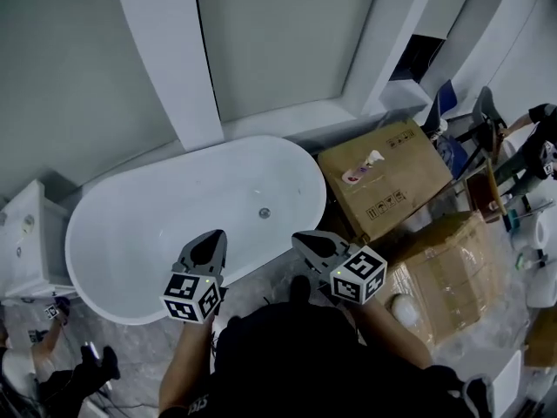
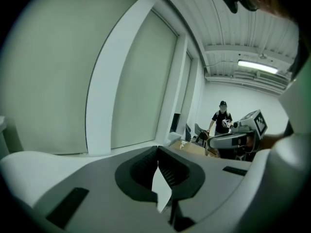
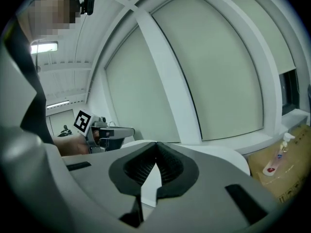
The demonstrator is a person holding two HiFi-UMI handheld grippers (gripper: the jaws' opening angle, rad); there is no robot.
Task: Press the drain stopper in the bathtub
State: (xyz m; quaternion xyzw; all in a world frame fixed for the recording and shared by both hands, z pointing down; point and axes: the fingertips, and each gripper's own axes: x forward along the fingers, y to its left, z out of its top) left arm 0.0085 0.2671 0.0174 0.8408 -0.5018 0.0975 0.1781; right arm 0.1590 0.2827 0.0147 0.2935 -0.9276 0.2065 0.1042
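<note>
- A white fixture (image 1: 24, 238) stands at the far left, just beside the end of the bathtub (image 1: 165, 216).
- The bathtub is a white oval that lies along the wall. Nothing is in it.
- The left gripper (image 1: 211, 238) is held in the air over the tub's near rim and points towards the wall. Its fingers (image 2: 138, 169) meet at the tips with nothing between them.
- The drain stopper (image 1: 264, 213) is a small round metal disc on the tub floor, towards the right end. It sits beyond the two grippers and between them, and neither touches it.
- The right gripper (image 1: 300, 239) is held level with the left one, near the tub's right end. Its fingers (image 3: 133, 166) are also together at the tips and hold nothing.
- A cardboard box (image 1: 392, 190) stands just right of the tub, with a spray bottle (image 1: 364, 167) lying on top.
- A second box (image 1: 452, 273), wrapped in clear film, sits nearer the person, on the right.
</note>
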